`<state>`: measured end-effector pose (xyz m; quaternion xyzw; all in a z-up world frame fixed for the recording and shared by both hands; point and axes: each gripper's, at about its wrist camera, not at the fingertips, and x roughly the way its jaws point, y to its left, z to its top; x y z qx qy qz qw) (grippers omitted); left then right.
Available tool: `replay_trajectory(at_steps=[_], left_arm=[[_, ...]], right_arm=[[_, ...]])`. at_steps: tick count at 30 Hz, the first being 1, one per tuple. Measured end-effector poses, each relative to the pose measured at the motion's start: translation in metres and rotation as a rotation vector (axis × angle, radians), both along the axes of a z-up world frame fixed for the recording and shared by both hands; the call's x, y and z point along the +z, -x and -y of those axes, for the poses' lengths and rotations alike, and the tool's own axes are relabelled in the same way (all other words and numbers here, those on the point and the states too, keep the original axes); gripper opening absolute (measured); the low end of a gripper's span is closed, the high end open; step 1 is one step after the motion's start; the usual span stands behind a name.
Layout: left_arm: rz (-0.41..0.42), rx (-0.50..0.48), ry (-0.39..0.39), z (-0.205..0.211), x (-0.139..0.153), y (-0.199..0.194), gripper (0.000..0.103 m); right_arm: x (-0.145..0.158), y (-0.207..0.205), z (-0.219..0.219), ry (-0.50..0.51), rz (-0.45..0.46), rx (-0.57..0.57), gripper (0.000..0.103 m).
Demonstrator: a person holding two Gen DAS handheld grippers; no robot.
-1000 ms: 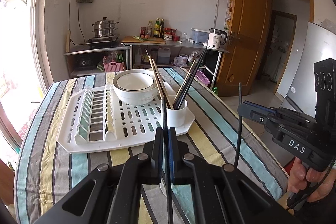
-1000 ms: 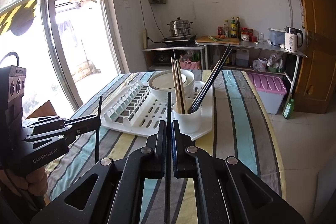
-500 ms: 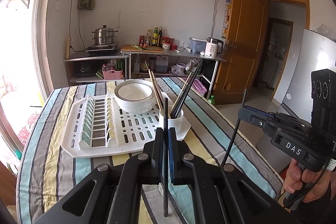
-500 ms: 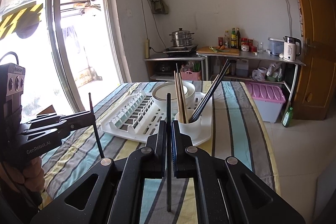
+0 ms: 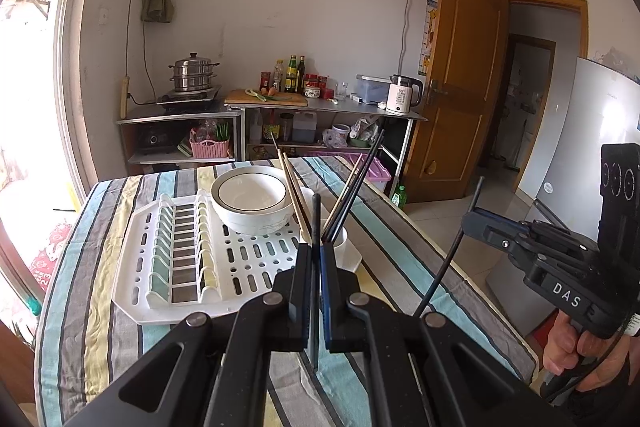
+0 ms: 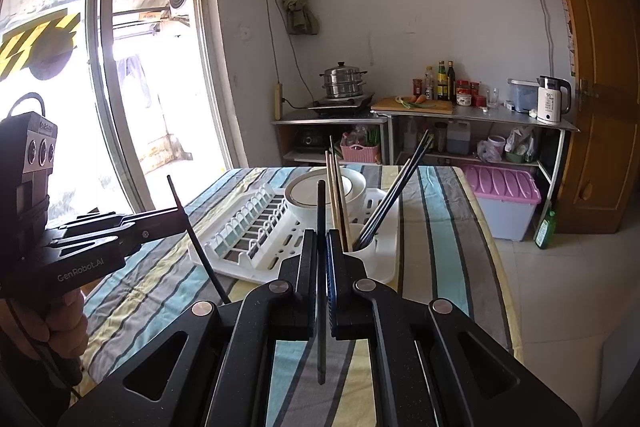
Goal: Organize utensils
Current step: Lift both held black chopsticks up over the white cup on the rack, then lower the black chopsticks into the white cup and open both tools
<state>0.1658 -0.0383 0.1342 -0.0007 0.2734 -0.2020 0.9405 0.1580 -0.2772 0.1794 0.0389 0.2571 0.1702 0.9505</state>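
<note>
The left tongs (image 5: pixel 316 259) are pressed together on a black chopstick (image 5: pixel 315 227) standing upright between the fingers, held above the near part of the table (image 5: pixel 100 307). The right tongs (image 6: pixel 322 247) likewise pinch a second black chopstick (image 6: pixel 321 211), upright; seen from the left camera it slants. A hand (image 5: pixel 576 351) grips the right handle. Compared with a second ago, both tongs sit higher and farther back from the white cup (image 6: pixel 366 251), which holds wooden and dark chopsticks on the white drying rack (image 5: pixel 132 267), right of a bowl (image 5: pixel 250 203). The striped cloth covers the table; beyond stand a steamer pot (image 5: pixel 194 73), a kettle (image 5: pixel 404 99) and a wooden door (image 5: pixel 468 87).
</note>
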Motion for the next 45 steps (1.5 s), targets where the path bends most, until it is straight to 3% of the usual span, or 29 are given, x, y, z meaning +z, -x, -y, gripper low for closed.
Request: replay_trajectory(at_steps=[14,36,45], left_arm=[[0.012,-0.034,-0.034,0.027,0.025,-0.036,0.004],[0.07,-0.058,0.014,0.045,0.08,-0.103,0.004],[0.064,-0.065,0.022,0.051,0.078,-0.13,0.004]], right_arm=[[0.025,-0.026,-0.004,0.014,0.037,0.007,0.004],[0.066,-0.076,-0.004,0.001,0.118,-0.02,0.004],[0.065,-0.101,-0.003,-0.011,0.118,-0.029,0.004]])
